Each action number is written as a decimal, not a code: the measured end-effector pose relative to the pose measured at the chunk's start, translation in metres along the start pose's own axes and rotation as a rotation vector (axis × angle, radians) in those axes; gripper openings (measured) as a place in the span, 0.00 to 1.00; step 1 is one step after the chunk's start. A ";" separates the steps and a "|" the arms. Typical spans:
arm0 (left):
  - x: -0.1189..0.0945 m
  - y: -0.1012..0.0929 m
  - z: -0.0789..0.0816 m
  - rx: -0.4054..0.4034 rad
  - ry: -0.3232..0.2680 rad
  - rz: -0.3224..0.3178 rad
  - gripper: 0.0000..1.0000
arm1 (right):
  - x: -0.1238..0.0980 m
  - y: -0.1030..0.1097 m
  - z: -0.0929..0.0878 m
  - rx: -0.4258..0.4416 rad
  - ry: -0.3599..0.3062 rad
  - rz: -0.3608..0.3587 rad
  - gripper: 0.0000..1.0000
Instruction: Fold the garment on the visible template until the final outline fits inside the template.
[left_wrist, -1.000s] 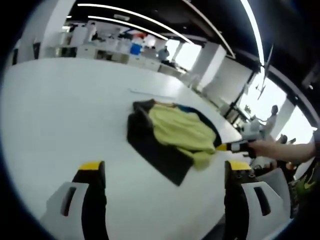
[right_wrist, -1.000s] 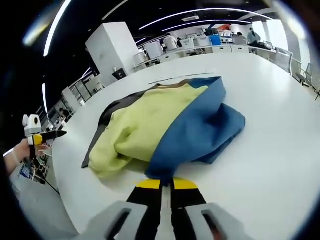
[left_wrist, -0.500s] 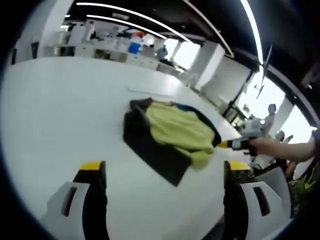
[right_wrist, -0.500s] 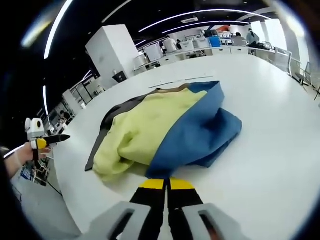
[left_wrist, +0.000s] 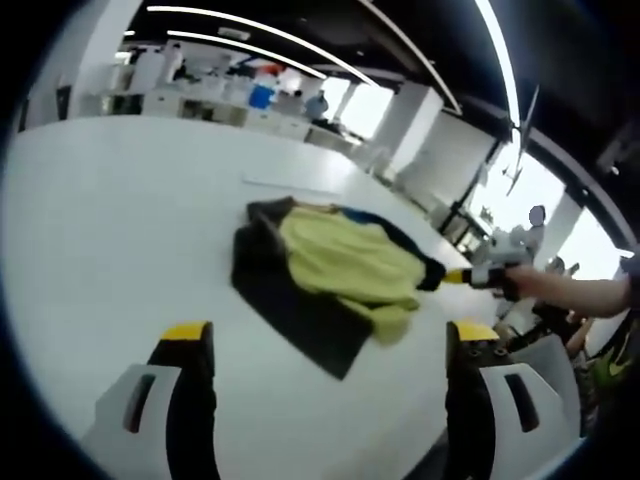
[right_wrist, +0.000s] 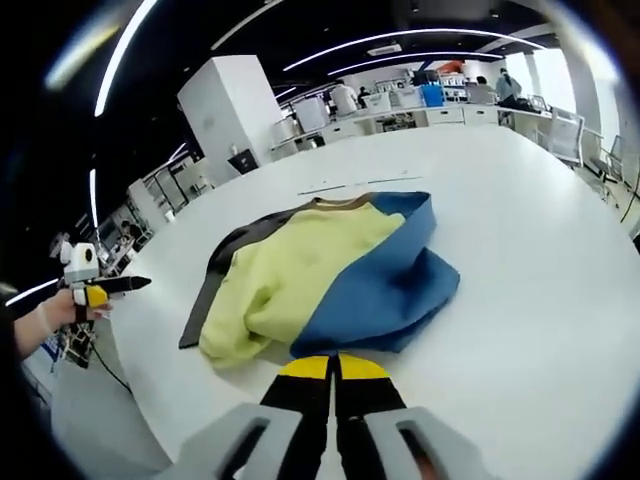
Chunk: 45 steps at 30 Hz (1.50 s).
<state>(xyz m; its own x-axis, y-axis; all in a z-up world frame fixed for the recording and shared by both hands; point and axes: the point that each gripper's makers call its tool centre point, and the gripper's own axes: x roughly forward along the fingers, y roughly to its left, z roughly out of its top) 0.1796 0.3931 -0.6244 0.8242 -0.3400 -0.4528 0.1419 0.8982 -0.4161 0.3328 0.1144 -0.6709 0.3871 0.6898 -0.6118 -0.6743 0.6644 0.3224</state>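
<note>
A crumpled garment (right_wrist: 300, 270) lies on the white table (right_wrist: 520, 250), yellow on top with a blue flap (right_wrist: 385, 290) folded over its right side. A dark flat panel (left_wrist: 300, 315) sticks out from under the yellow part (left_wrist: 345, 260); I cannot tell whether it is fabric or a mat. My right gripper (right_wrist: 331, 366) is shut, with the blue flap's near edge at its tips. It also reaches in from the right (left_wrist: 470, 277), held by a hand, at the garment's end. My left gripper (left_wrist: 328, 338) hangs open above the table, short of the garment, and appears at the left (right_wrist: 105, 290).
A thin line (right_wrist: 340, 185) marks the table beyond the garment. The table edge (right_wrist: 130, 400) runs close on the left. Desks, pillars and people (right_wrist: 345, 95) stand far behind. Chairs (right_wrist: 565, 115) line the far right side.
The right gripper view has drawn back, so the garment looks smaller; the blue flap bulges less to the right, its edge staying at the shut tips. The left gripper stays open.
</note>
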 end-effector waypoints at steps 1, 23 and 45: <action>0.000 -0.001 0.000 0.001 0.000 -0.001 0.92 | -0.002 -0.001 0.002 -0.002 0.000 -0.002 0.00; 0.013 -0.016 -0.008 -0.013 -0.007 0.003 0.90 | -0.051 -0.078 0.025 -0.059 0.060 -0.091 0.00; 0.027 -0.022 -0.006 -0.048 -0.031 0.078 0.90 | -0.072 -0.157 0.044 -0.074 0.125 -0.147 0.00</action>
<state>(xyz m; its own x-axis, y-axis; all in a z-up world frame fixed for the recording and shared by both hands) 0.1955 0.3626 -0.6319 0.8485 -0.2597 -0.4612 0.0504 0.9071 -0.4179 0.4378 -0.0272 -0.6457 0.4067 0.5426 -0.7350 -0.6622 0.7293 0.1720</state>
